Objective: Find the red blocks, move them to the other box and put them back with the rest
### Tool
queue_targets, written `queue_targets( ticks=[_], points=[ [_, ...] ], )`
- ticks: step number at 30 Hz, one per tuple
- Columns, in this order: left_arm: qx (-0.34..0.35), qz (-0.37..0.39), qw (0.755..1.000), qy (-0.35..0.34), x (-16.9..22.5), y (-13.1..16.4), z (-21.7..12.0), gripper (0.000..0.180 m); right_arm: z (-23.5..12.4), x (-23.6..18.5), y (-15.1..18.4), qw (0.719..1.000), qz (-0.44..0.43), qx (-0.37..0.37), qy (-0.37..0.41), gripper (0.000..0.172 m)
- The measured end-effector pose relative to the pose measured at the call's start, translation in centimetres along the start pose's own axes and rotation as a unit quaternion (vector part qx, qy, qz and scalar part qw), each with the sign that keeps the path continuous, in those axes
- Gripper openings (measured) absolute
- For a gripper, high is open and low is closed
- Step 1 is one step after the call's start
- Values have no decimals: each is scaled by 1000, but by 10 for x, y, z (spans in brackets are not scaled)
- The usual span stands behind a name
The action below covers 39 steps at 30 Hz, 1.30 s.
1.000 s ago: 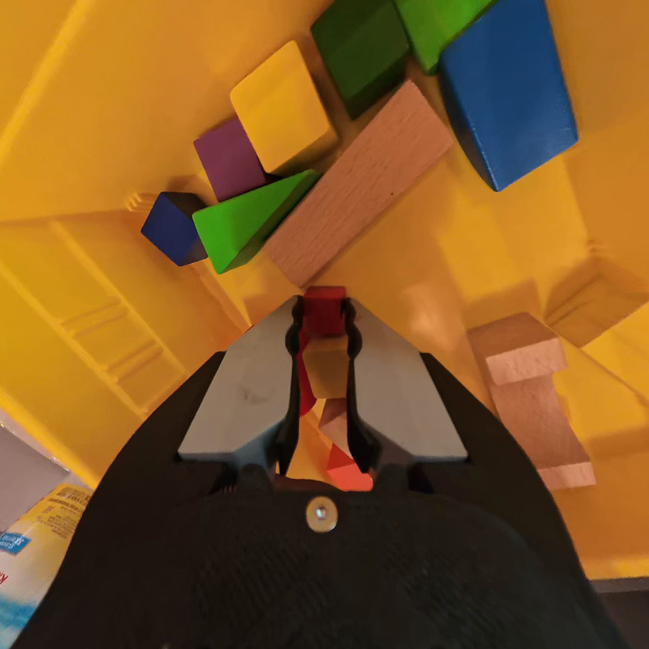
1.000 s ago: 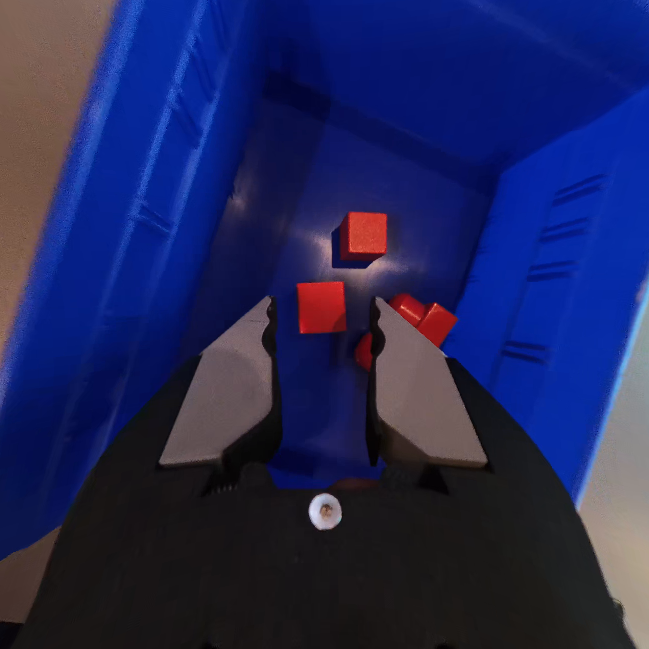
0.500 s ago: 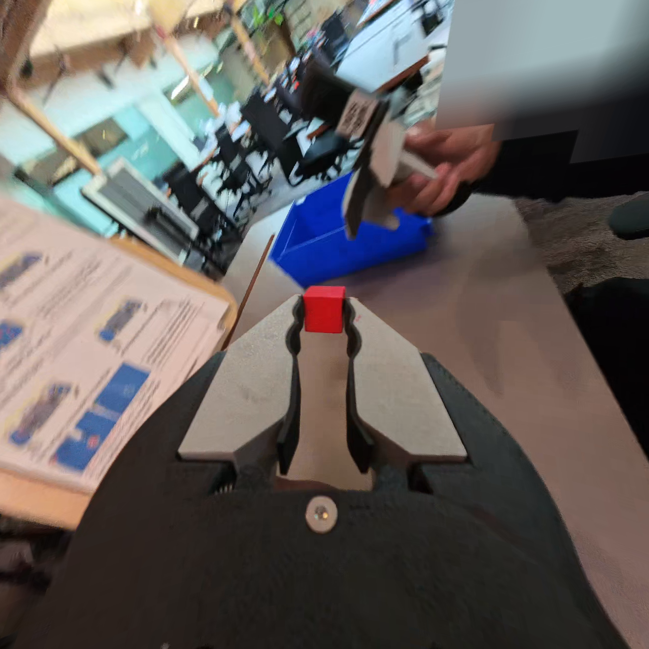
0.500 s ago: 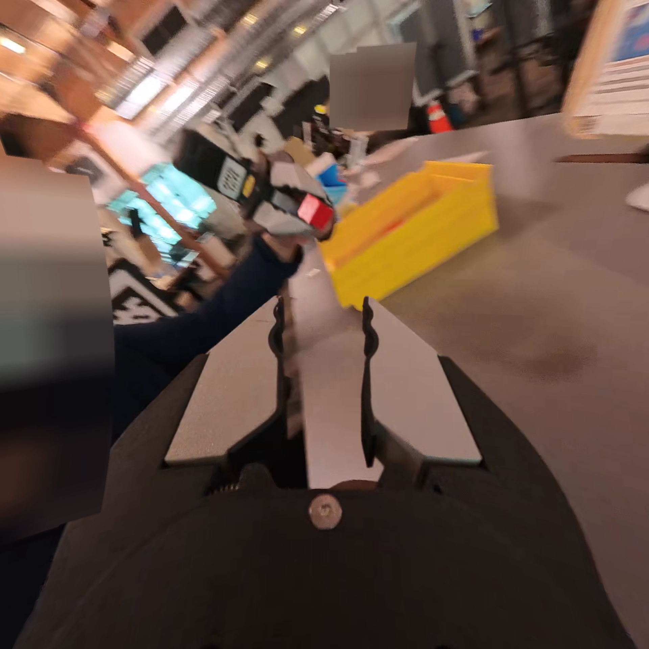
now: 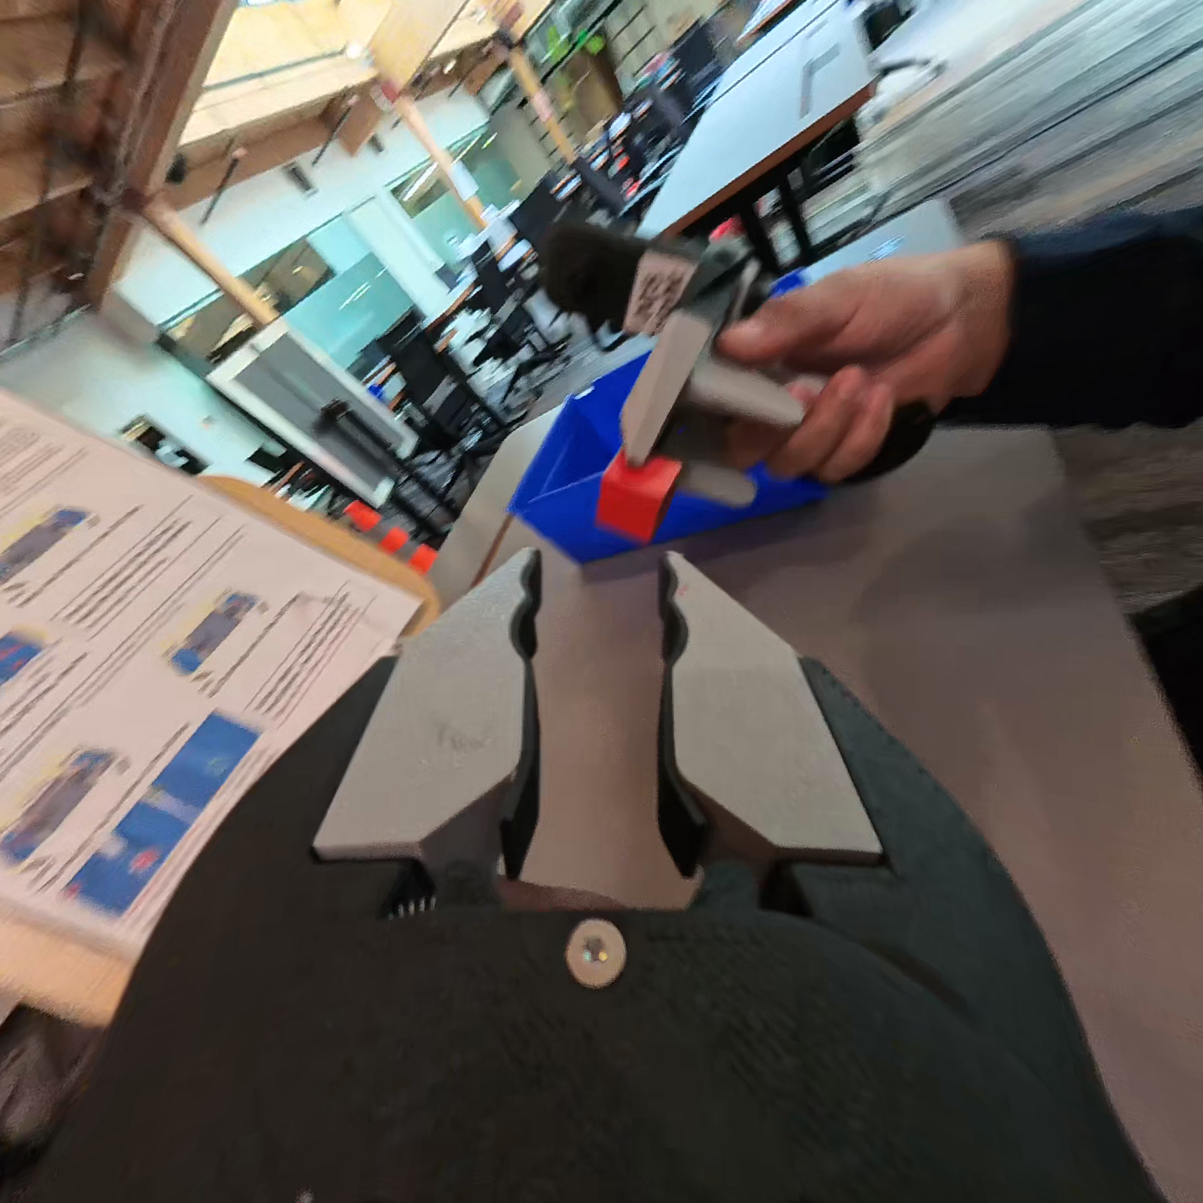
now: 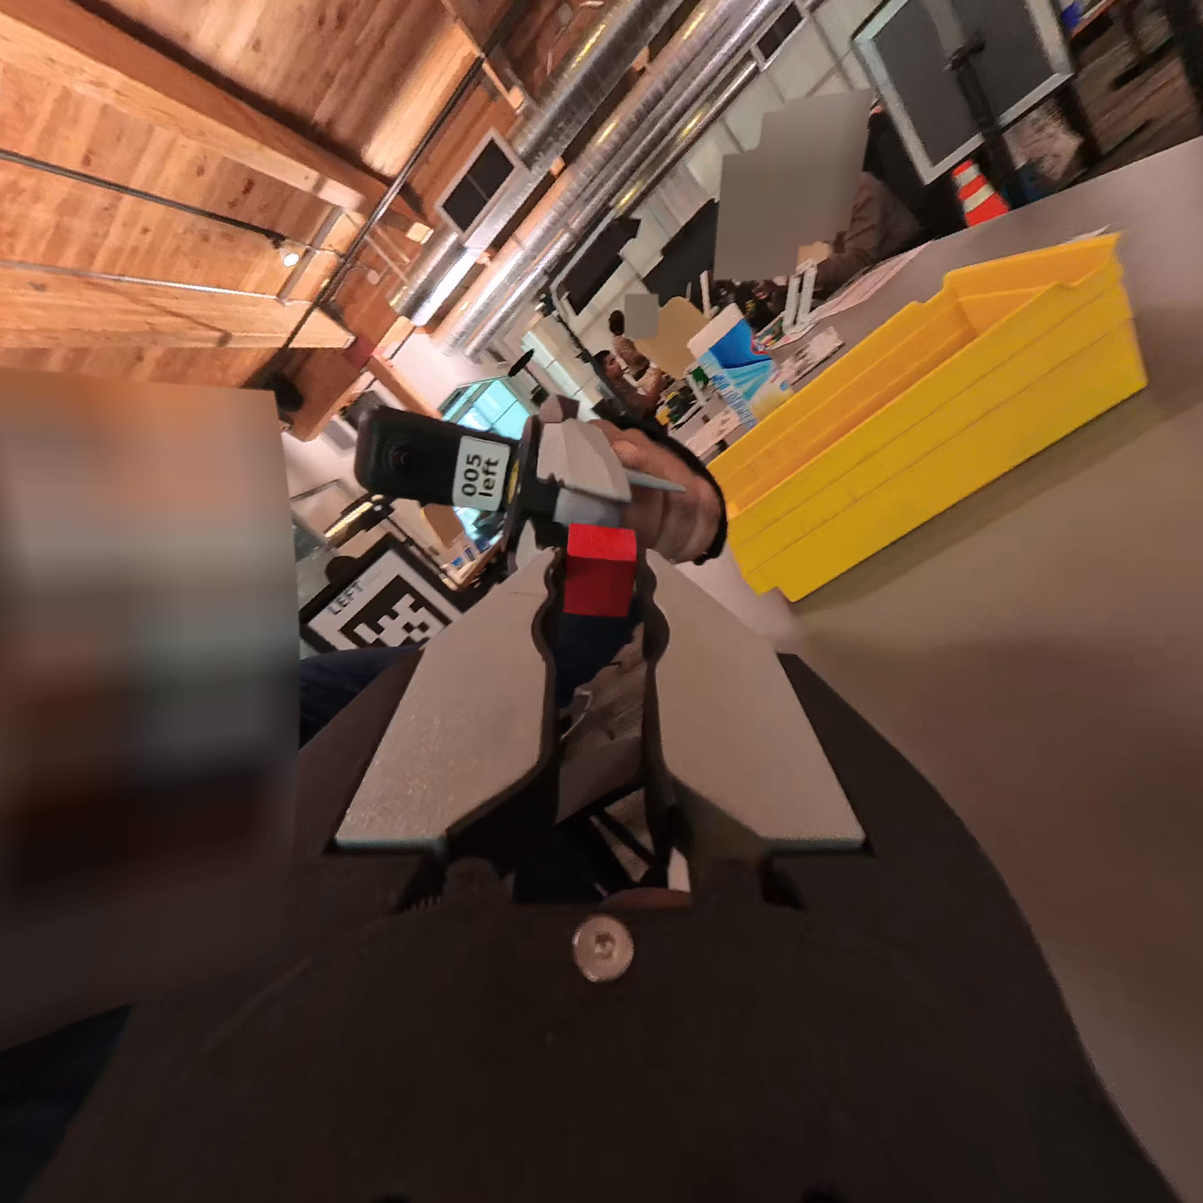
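Red is the colour of the cube now clamped between the tips of my right gripper; both pads press its sides, and I hold it above the grey table. My left gripper stands partly open with nothing between its fingers.

Task status, as a judgement: this reads as a hand-over in mid-air, with the cube between the yellow bin and the blue bin. The contents of both bins are hidden, so I cannot tell how many red blocks are done or left. This cube is not yet in either bin.

Markings: a white sticker sits on the left gripper's camera housing, a black-and-white coded tag lies below it, and a printed sheet lies to the left, too blurred to read.
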<state>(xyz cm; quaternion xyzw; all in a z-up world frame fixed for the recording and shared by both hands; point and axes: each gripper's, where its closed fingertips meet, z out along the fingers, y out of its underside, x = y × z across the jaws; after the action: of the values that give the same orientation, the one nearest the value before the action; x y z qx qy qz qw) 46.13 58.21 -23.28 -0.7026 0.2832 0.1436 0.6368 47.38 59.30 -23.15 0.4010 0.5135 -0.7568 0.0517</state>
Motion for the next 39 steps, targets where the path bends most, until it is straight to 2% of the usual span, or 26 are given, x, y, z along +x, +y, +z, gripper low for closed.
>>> queue_targets(
  ticks=[1,2,3,4,6,7,9,11,13,15,17,20,23,24,27,29,30,32,33,34,35,37,39],
  points=[
    [-29,4,999,-28,-14,9,-10,37,-13,5,-8,999,-18,12,33,19],
    [-66,5,996,-54,-31,21,-25,29,-32,12,-18,995,-48,21,83,18],
    [-111,-9,991,-75,-50,38,-43,22,-56,24,-28,984,-86,23,155,18],
    [-174,-40,980,-89,-70,66,-65,22,-86,42,-36,961,-127,13,247,18],
    [-309,-128,932,-143,-116,132,-119,33,-159,81,-45,885,-169,-37,433,19],
    [-366,-178,901,-149,-129,166,-146,45,-195,98,-47,841,-171,-64,510,19],
    [-491,-254,814,-179,-149,236,-202,56,-244,123,-41,776,-159,-121,598,19],
    [-573,-300,737,-195,-154,291,-242,55,-271,143,-24,742,-124,-179,634,20],
    [-616,-324,686,-210,-156,328,-264,51,-286,161,-8,718,-97,-222,653,20],
    [-648,-328,651,-219,-157,350,-276,50,-297,174,6,693,-78,-257,669,20],
    [-672,-326,633,-204,-152,361,-279,42,-302,181,14,678,-78,-275,677,24],
    [-687,-333,619,-185,-146,369,-280,38,-296,179,14,690,-83,-265,668,31],
    [-687,-387,597,-149,-126,374,-278,43,-291,172,14,703,-86,-260,657,37],
    [-689,-395,591,-141,-121,376,-279,39,-289,169,14,706,-89,-259,653,38],
    [-674,-407,599,-147,-124,379,-276,36,-277,156,9,723,-110,-241,638,34],
    [-666,-385,623,-142,-131,373,-270,34,-266,143,3,733,-129,-225,629,30],
    [-649,-374,647,-143,-138,365,-261,34,-259,136,-1,739,-143,-216,622,30],
    [-585,-339,722,-150,-160,332,-230,33,-239,119,-9,754,-179,-196,600,31],
    [-543,-307,769,-144,-168,307,-208,33,-226,110,-13,764,-199,-184,585,19],
    [-498,-272,813,-132,-172,277,-185,33,-210,100,-15,781,-214,-172,560,26],
    [-458,-245,845,-126,-171,247,-164,33,-194,90,-15,801,-221,-163,532,29],
    [-370,-189,905,-94,-157,184,-117,33,-169,76,-18,828,-225,-142,493,32],
    [-244,-109,963,-33,-120,113,-68,33,-135,59,-18,870,-227,-119,422,36]
  ],
)
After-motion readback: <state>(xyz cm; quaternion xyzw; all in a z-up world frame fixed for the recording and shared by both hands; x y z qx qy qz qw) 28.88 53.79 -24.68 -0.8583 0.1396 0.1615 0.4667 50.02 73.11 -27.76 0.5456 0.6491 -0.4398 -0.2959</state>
